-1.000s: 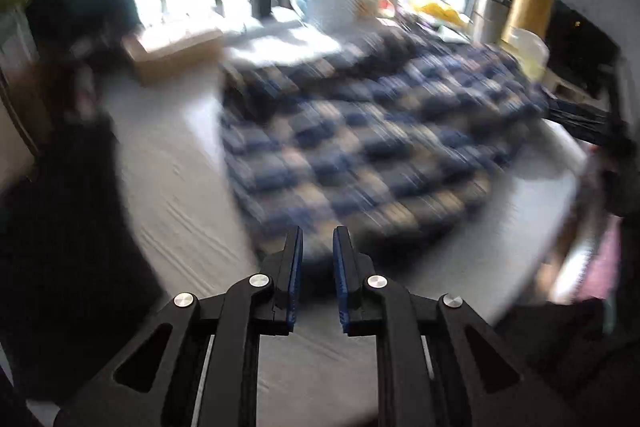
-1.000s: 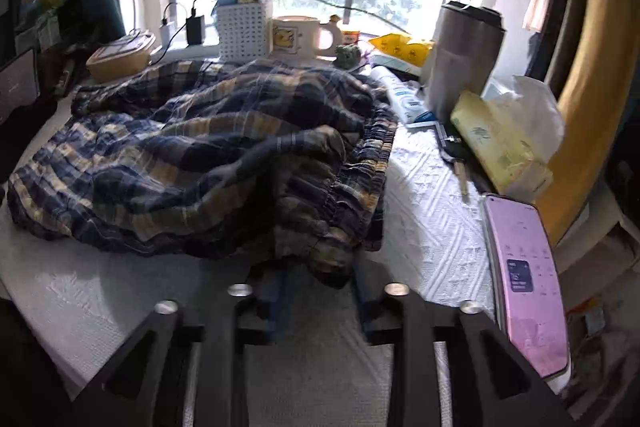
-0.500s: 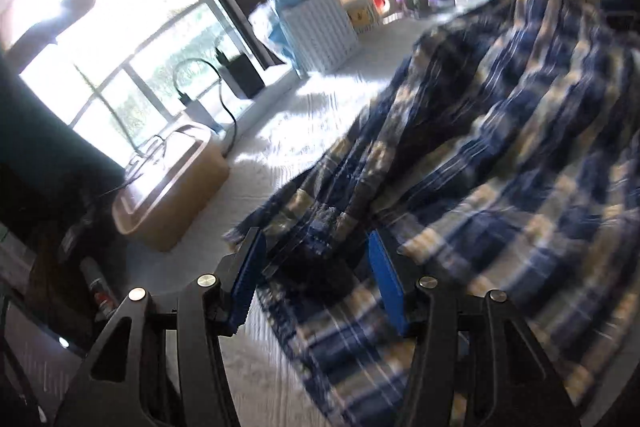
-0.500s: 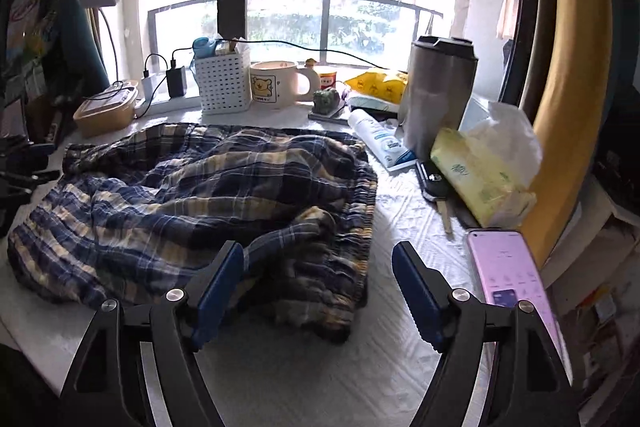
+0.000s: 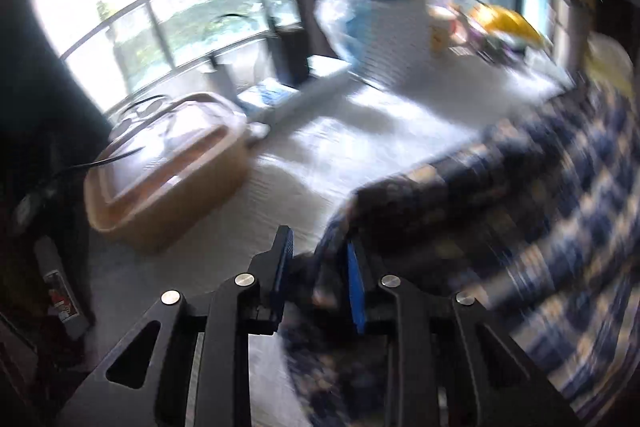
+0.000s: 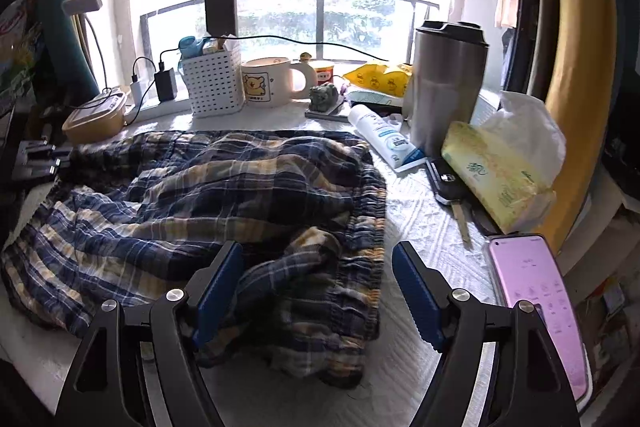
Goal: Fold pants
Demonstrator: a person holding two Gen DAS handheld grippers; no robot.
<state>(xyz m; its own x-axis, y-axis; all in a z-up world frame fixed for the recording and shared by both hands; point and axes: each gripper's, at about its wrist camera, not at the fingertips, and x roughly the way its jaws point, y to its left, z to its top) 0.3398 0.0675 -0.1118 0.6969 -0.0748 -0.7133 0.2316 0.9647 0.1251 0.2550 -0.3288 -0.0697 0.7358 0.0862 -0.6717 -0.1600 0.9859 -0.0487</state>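
Now the left hand-held gripper (image 5: 316, 267) has narrowed its jaws since half a second ago and pinches the edge of the pants (image 6: 224, 203), which lie crumpled on the tabletop (image 6: 416, 355). The right hand-held gripper (image 6: 318, 291) hovers low over the waistband, still wide open and empty.

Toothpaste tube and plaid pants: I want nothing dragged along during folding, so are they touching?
Apart. The right wrist view shows a strip of white table cover between the toothpaste tube and the plaid pants.
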